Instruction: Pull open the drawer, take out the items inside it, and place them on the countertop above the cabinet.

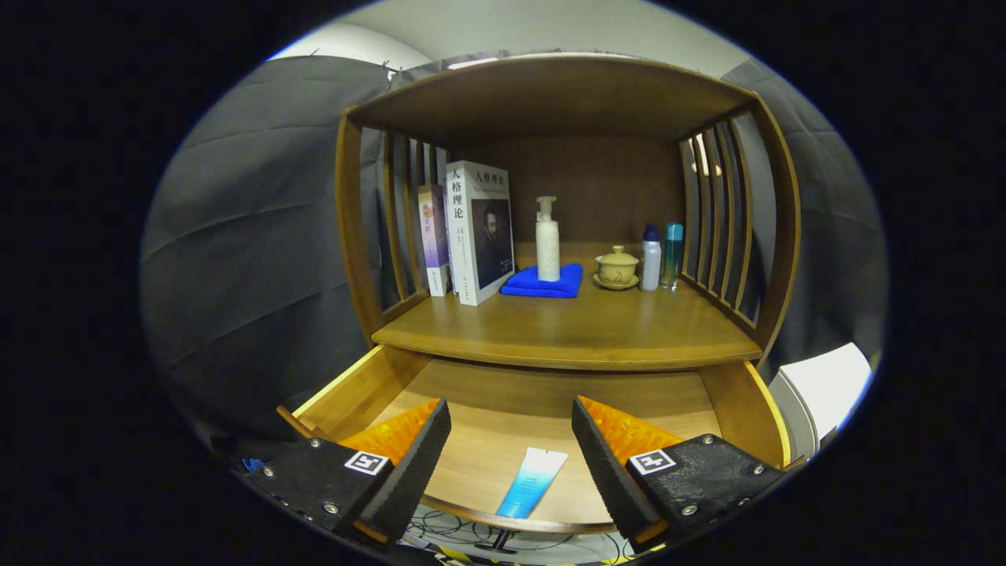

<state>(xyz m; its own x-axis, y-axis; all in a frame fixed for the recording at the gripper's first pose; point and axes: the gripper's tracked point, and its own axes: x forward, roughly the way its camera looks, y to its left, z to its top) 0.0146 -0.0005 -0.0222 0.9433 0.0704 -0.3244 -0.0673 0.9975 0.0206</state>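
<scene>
The wooden drawer (731, 401) stands pulled out below the countertop (581, 330). On its floor lies a blue-and-white tube (531, 483), near the drawer's front edge. My gripper (511, 417) hovers above the drawer, open, its fingers spread wide to either side of the tube and touching nothing. The tube lies between them and a little below.
On the countertop stand two books (471, 232) at the left, a white pump bottle (547, 240) on a folded blue cloth (544, 283), a lidded tea bowl (617, 267), and two small bottles (660, 255). Slatted sides and a top board enclose the shelf. A white object (825, 389) sits right.
</scene>
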